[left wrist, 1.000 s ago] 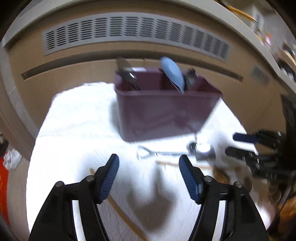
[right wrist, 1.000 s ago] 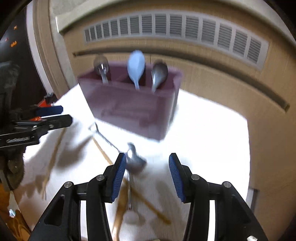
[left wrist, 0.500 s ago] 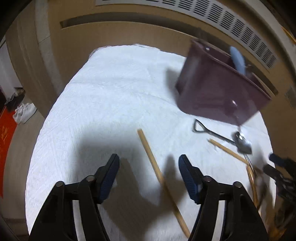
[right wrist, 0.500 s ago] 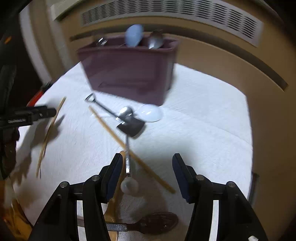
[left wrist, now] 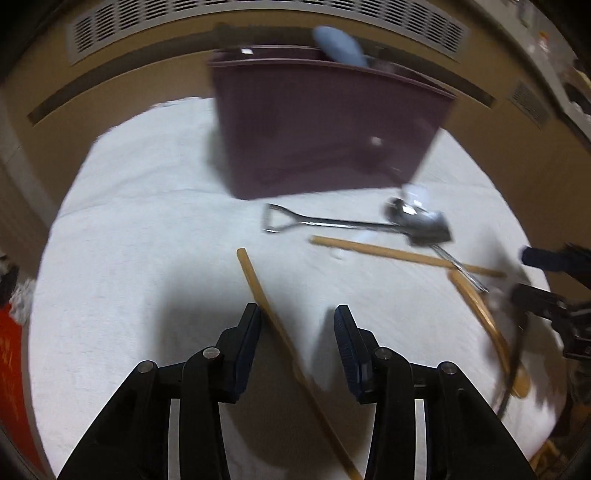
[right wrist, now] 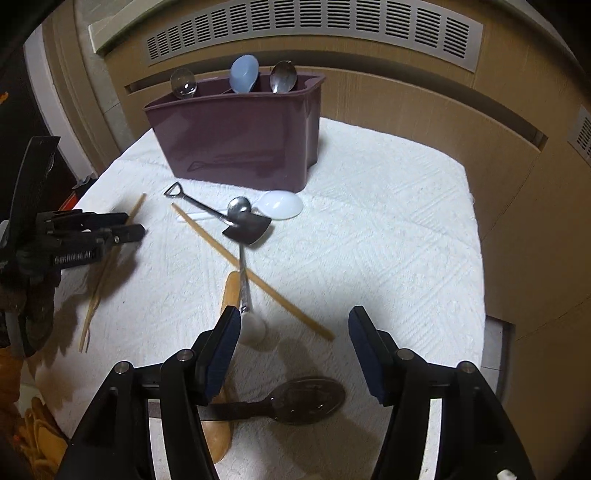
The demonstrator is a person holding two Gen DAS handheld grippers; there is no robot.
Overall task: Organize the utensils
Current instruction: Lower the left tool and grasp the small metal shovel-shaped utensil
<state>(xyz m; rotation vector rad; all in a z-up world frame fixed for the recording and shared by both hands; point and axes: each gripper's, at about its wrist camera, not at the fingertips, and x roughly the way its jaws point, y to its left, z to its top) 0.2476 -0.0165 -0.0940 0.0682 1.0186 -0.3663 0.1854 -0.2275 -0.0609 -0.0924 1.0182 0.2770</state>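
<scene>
A maroon utensil caddy (right wrist: 236, 140) stands at the back of the white towel (right wrist: 369, 240), with three spoons upright in it. Loose on the towel lie a shovel-shaped metal spoon (right wrist: 221, 219), a white plastic spoon (right wrist: 279, 204), a metal spoon with a white handle end (right wrist: 243, 273), a wooden spoon (right wrist: 227, 295), a dark spoon (right wrist: 295, 400) and wooden chopsticks (right wrist: 255, 277). My left gripper (left wrist: 297, 328) is open astride one chopstick (left wrist: 273, 317). My right gripper (right wrist: 290, 338) is open and empty above the dark spoon. The left gripper also shows in the right wrist view (right wrist: 110, 229).
A beige cabinet with a slatted vent (right wrist: 314, 29) rises behind the towel. The towel's right edge drops off beside a panel (right wrist: 535, 258). An orange object (left wrist: 11, 369) lies on the floor to the left.
My left gripper has swung right and forward so the chopstick now lies between its fingers, which have narrowed. My right gripper has pulled back a little; the caddy looks farther away.
</scene>
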